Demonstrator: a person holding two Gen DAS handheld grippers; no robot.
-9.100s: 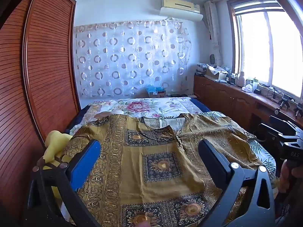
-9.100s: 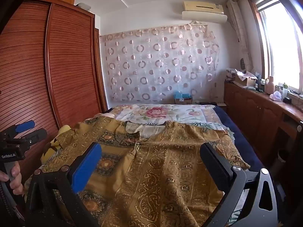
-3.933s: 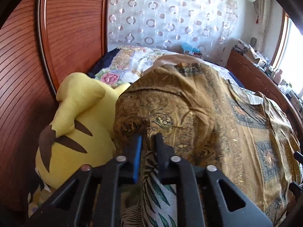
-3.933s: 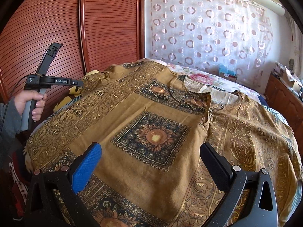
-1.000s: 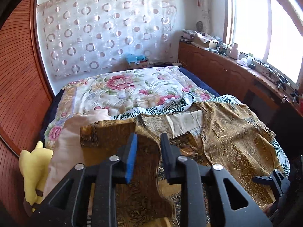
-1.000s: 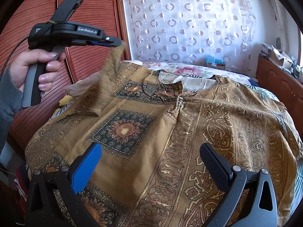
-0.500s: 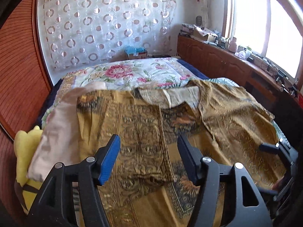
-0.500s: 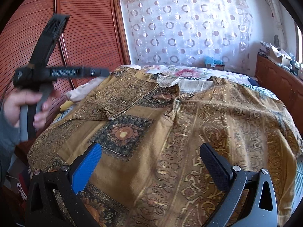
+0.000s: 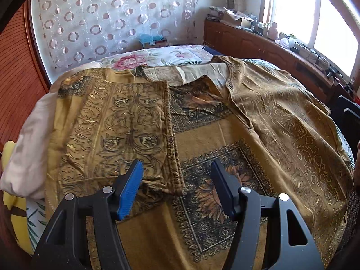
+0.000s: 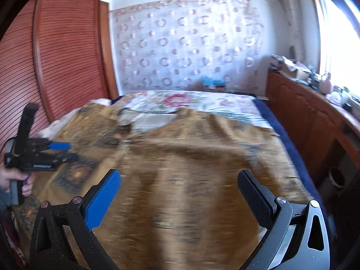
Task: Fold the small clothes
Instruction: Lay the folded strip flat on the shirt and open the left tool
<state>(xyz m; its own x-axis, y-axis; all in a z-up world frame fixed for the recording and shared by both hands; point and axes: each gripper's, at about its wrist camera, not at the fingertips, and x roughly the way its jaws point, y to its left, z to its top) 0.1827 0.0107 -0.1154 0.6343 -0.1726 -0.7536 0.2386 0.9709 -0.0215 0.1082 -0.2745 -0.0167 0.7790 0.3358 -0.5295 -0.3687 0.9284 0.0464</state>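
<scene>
Probably home bedroom: bed (image 9: 157,56), wardrobe (image 10: 67,45), curtain (image 9: 112,15).

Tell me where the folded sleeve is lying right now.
In the left wrist view, the sleeve lies flat across the shirt's left half, beside the sunflower square, just ahead of the open left tongs.

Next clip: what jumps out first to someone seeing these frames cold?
A big gold-brown patterned shirt covers the near half of the bed, one sleeve folded in over its front on the wardrobe side. The left gripper hangs open just above that sleeve's end, holding nothing; the right gripper is open over the shirt's other half. A yellow plush toy sits at the bed's edge.
</scene>
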